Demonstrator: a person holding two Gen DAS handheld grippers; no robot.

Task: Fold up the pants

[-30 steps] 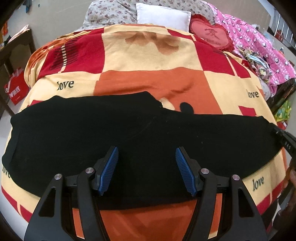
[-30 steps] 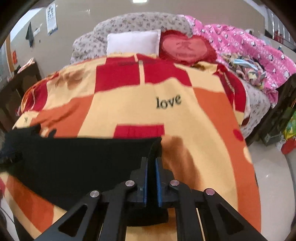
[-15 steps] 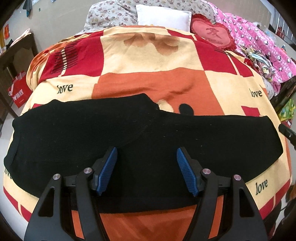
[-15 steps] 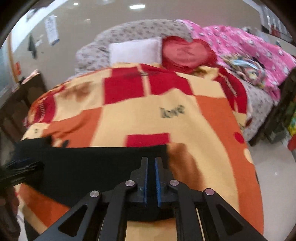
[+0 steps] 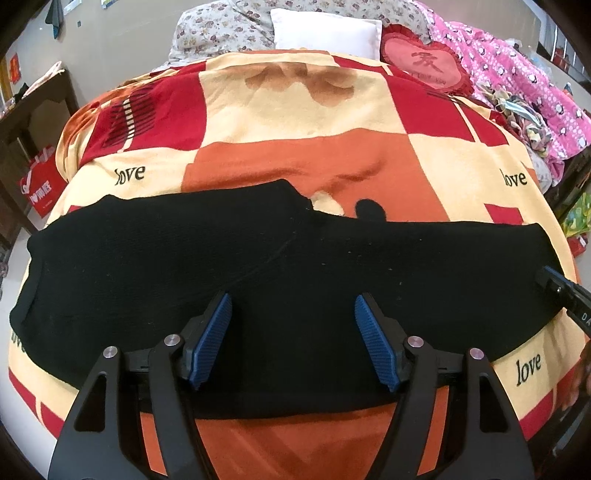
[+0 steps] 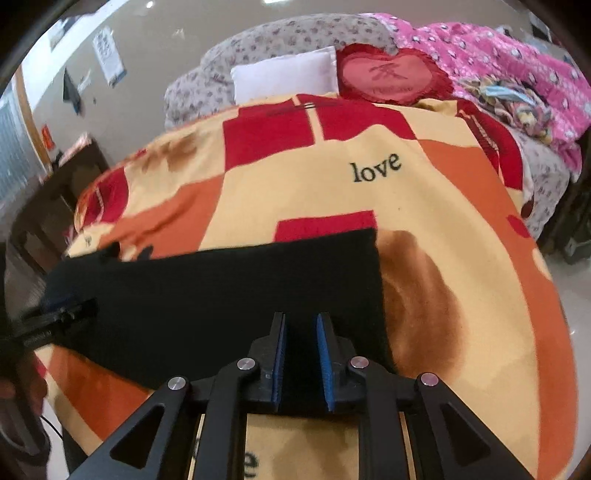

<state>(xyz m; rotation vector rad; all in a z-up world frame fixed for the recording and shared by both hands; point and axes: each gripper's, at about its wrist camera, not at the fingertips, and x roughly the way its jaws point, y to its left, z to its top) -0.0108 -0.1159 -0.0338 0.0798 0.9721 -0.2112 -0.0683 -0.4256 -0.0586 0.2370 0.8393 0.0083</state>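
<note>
Black pants (image 5: 288, 266) lie flat across the near part of the bed, folded lengthwise, waist end at the left and leg end at the right. My left gripper (image 5: 291, 321) is open and empty above the middle of the pants. My right gripper (image 6: 300, 332) stands over the leg end of the pants (image 6: 229, 295), its jaws a narrow gap apart with nothing clamped between them; it also shows at the right edge of the left wrist view (image 5: 561, 291). The left gripper shows at the left edge of the right wrist view (image 6: 55, 317).
The bed carries a red, orange and cream blanket (image 5: 295, 122) printed with "love". A white pillow (image 5: 325, 33) and a red heart cushion (image 5: 424, 66) lie at the head. A pink quilt (image 5: 517, 81) is heaped at the right. A dark cabinet (image 5: 26, 122) stands at the left.
My right gripper's jaws have parted from shut on the leg end to a narrow gap, letting the fabric go. The left gripper has stayed open over the pants.
</note>
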